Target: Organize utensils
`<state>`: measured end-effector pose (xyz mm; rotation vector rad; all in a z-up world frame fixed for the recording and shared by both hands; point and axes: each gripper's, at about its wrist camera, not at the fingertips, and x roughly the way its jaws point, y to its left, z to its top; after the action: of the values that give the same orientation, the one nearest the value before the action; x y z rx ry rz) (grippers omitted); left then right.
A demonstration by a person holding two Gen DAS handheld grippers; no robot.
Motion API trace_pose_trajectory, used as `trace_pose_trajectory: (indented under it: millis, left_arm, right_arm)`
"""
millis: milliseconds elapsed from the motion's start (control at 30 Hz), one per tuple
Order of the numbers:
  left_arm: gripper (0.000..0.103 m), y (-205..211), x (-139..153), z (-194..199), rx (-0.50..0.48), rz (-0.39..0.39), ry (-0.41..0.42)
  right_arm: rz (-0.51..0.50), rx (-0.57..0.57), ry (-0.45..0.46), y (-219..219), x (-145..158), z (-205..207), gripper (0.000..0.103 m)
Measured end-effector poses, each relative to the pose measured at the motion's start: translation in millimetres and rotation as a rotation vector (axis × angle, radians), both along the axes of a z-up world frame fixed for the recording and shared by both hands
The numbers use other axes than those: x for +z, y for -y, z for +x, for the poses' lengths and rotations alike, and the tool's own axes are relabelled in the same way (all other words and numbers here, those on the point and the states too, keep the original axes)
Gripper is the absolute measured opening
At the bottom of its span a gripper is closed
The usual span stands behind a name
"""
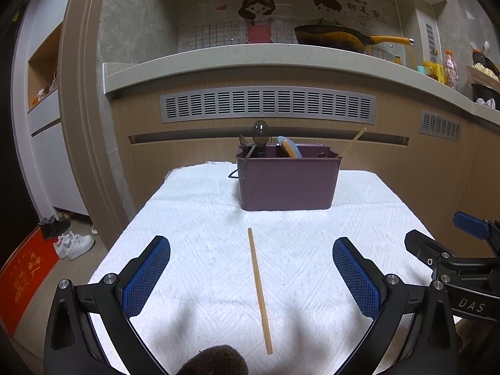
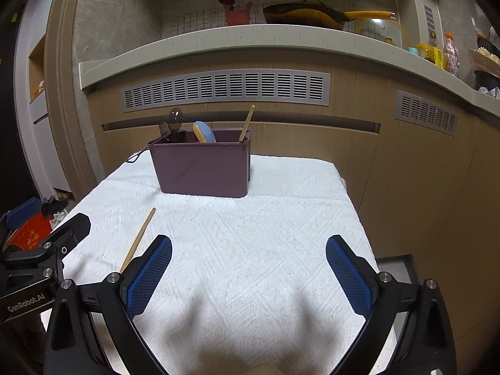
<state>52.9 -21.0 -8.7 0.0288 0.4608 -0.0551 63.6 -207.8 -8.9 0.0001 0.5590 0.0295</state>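
Note:
A wooden chopstick [image 1: 259, 290] lies on the white towel [image 1: 203, 218], pointing toward a purple utensil bin [image 1: 287, 181]. The bin holds metal spoons [image 1: 260, 131], a blue-and-tan scoop [image 1: 289, 147] and another chopstick [image 1: 353, 142]. My left gripper [image 1: 251, 276] is open, its blue pads on either side of the lying chopstick, above it. My right gripper [image 2: 248, 275] is open and empty over bare towel; the chopstick [image 2: 139, 239] lies left of its left finger. The bin [image 2: 203, 168] stands ahead to the left.
The towel-covered table [image 2: 281, 218] stands before wooden cabinets with vents [image 1: 268, 104]. A counter [image 1: 250, 59] above carries a wok [image 1: 331, 36] and jars. Shoes [image 1: 73, 245] and a red mat lie on the floor at left. The right gripper's body [image 1: 453, 259] is at the right edge.

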Motion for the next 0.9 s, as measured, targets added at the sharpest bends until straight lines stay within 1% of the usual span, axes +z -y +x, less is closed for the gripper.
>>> trace_pose_trajectory:
  millis: [900]
  left_arm:
    - [0.103, 0.1, -1.7, -2.1, 0.006, -0.004, -0.004]
  right_arm:
    - [0.003, 0.009, -0.002, 2.4, -0.7, 0.7, 0.099]
